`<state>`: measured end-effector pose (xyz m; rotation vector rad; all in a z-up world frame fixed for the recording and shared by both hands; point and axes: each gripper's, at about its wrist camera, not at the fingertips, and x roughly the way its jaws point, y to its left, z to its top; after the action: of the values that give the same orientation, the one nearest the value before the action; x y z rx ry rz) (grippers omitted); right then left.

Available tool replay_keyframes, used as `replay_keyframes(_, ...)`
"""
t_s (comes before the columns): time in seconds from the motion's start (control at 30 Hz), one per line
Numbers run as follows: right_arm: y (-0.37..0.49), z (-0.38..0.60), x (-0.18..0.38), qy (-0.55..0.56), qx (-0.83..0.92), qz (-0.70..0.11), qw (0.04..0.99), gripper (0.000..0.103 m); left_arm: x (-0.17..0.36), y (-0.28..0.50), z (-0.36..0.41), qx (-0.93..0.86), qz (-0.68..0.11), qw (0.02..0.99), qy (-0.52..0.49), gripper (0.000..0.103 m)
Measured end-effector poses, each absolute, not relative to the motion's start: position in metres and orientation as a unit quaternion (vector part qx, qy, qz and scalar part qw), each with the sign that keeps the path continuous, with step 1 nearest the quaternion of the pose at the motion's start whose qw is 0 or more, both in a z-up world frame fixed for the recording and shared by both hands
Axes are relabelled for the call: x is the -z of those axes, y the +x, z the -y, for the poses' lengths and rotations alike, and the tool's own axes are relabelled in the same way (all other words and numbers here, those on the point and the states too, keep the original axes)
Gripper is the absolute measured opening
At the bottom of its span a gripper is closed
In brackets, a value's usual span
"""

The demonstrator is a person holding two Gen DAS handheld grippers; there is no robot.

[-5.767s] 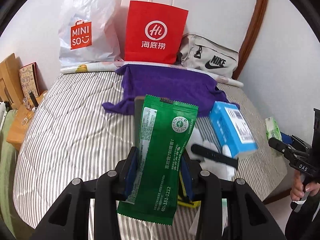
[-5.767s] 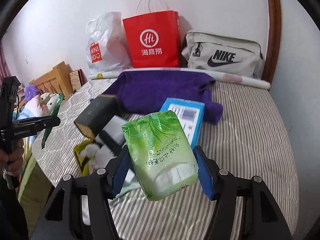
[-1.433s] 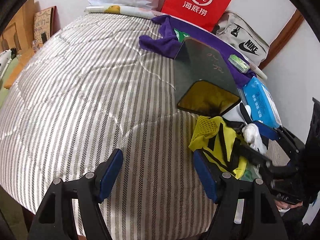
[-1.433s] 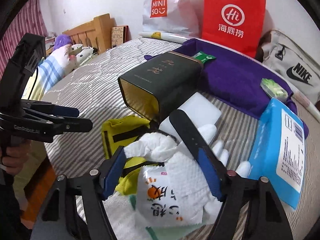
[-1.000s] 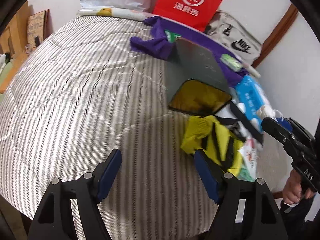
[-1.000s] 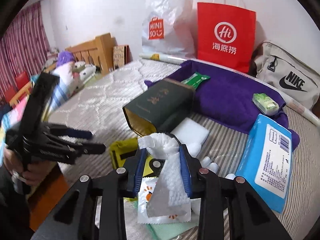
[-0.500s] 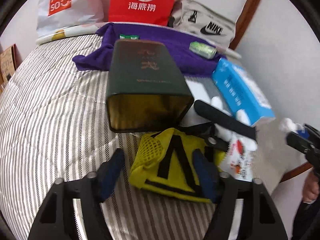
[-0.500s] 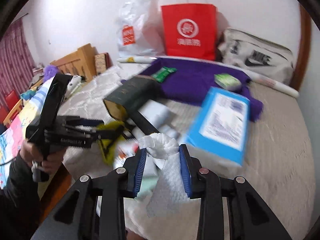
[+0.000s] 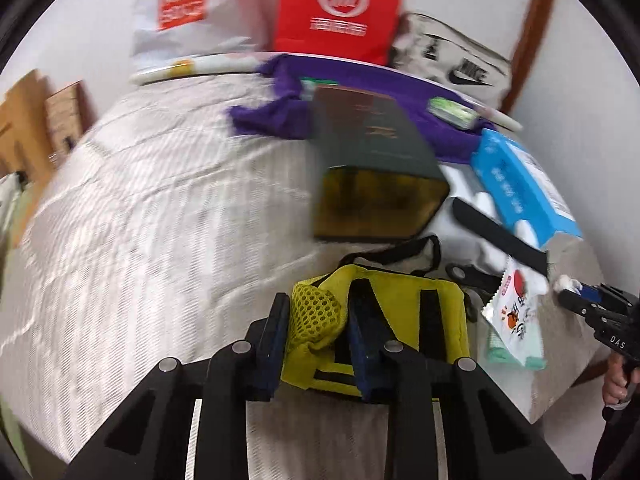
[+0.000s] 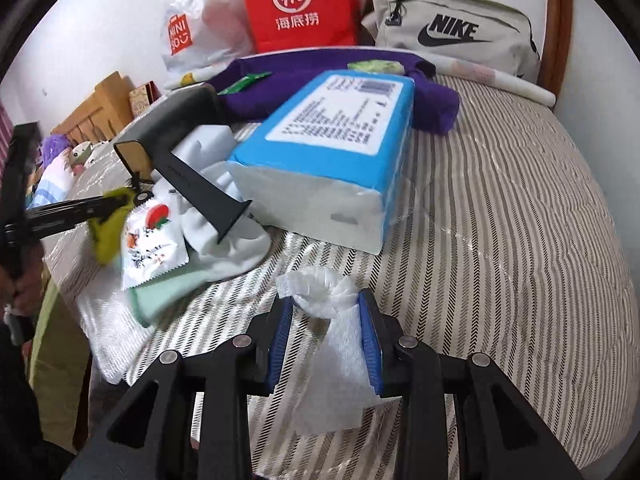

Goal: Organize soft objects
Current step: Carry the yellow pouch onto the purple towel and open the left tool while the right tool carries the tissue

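On the bed [image 10: 500, 208], the tissue pack [image 10: 332, 140] lies ahead of my right claw [image 10: 326, 320], the tin [image 10: 172, 128] to its left.

Red paper bag [image 10: 298, 4], Nike pouch [image 10: 452, 36], possibly tin box [image 9: 372, 168].

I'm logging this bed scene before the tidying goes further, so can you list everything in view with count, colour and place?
Yellow mesh pouch: 1, yellow with black straps, near bed edge, between left jaws.
White tissue: 1, white, in right jaws.
Tin box: 1, dark green, lying open-ended mid-bed.
Tissue pack: 1, blue, right of tin.
Purple cloth: 1, purple, far end of bed.
Snack packet: 1, white with red print, near edge.
Paper bag: 1, red, against wall.
Plastic bag: 1, white, left of paper bag.
Nike bag: 1, beige, right of paper bag.
Left gripper: black, blue pads.
Right gripper: black, blue pads.
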<state>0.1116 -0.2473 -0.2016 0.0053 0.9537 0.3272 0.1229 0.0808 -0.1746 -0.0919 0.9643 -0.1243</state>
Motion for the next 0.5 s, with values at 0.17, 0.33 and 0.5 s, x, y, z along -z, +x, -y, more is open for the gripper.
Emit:
replay_keyframes(0.17,0.117,0.246,0.206,0.010,-0.157,-0.455,0.876,0.036,0.183,0.120,-0.095,0.059,-0.470,0.876,-0.089,0.034)
replay_keyframes(0.33,0.117,0.242,0.208,0.005,-0.152,-0.443,0.884,0.037,0.185,0.115,-0.077,0.050,-0.454,0.888,-0.043,0.040)
replay_keyframes(0.5,0.118,0.245,0.207,0.012,-0.146,-0.444,0.884,0.030,0.183,0.113,-0.092,0.059,-0.462,0.880,-0.097,0.024)
